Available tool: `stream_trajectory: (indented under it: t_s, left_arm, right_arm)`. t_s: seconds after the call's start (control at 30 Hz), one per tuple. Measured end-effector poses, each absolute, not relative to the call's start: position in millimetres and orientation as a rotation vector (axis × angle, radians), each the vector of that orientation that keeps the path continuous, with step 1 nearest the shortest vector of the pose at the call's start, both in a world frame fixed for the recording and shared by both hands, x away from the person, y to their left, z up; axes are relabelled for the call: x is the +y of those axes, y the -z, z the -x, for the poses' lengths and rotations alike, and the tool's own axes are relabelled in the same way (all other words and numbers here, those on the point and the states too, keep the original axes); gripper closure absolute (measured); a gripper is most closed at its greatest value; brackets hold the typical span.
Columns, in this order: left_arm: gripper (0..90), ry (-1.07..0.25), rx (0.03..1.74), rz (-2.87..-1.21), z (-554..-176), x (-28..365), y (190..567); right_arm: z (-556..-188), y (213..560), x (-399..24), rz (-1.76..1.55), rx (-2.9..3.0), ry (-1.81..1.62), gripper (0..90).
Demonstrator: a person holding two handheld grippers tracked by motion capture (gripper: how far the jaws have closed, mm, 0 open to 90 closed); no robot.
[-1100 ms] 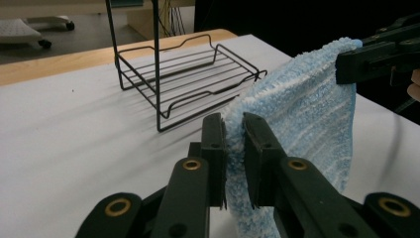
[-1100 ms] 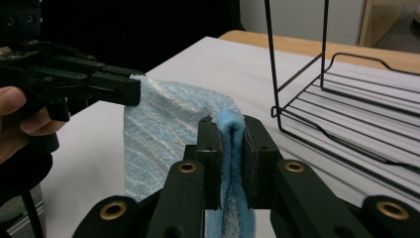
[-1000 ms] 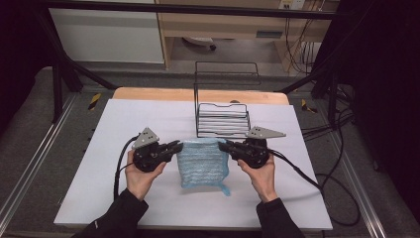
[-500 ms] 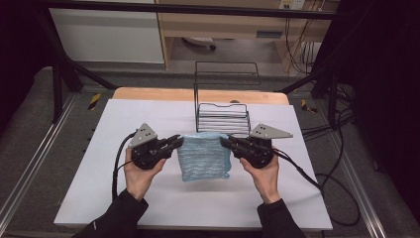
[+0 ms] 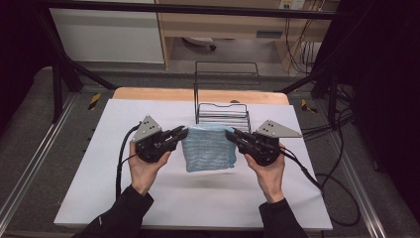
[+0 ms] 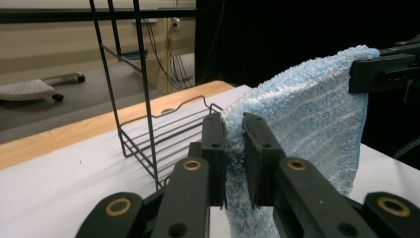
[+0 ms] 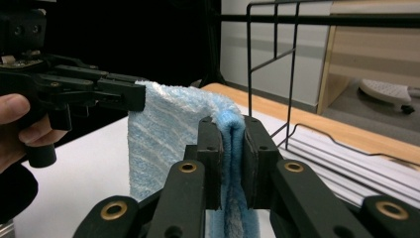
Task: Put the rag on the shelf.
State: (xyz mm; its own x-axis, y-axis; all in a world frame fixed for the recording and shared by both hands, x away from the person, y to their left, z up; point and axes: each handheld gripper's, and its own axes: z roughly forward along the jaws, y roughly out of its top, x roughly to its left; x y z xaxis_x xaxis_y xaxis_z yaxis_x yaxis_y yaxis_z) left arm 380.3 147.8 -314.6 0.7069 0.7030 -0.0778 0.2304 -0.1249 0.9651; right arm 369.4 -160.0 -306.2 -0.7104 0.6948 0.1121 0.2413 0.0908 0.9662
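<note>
A folded light blue towel hangs in the air above the white table top, stretched between both grippers. My left gripper is shut on the towel's upper left corner, and its pads pinch the terry cloth. My right gripper is shut on the upper right corner, with the blue edge squeezed between its jaws. The towel's lower edge hangs free and casts a shadow on the table. In the right gripper view, the left gripper holds the far corner.
A black wire rack stands just behind the towel, at the table's far middle, its tall back frame rising above the wooden edge. Cables trail off the table's right side. Bare table surface lies in front and to both sides.
Both grippers have risen and moved away from the person with the towel. It lay mostly on the table a second ago and now hangs clear of it, closer to the rack.
</note>
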Motion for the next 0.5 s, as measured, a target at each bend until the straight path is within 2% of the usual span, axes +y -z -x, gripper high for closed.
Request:
stream_trajectory:
  t_s: [0.5]
  left_arm:
    - [80.1, -0.529, 0.735, -1.62, -395.4, 134.5, 282.7]
  right_arm:
    - [-373.5, 278.1, -166.4, -0.895, 1.87, -1.668, 80.7]
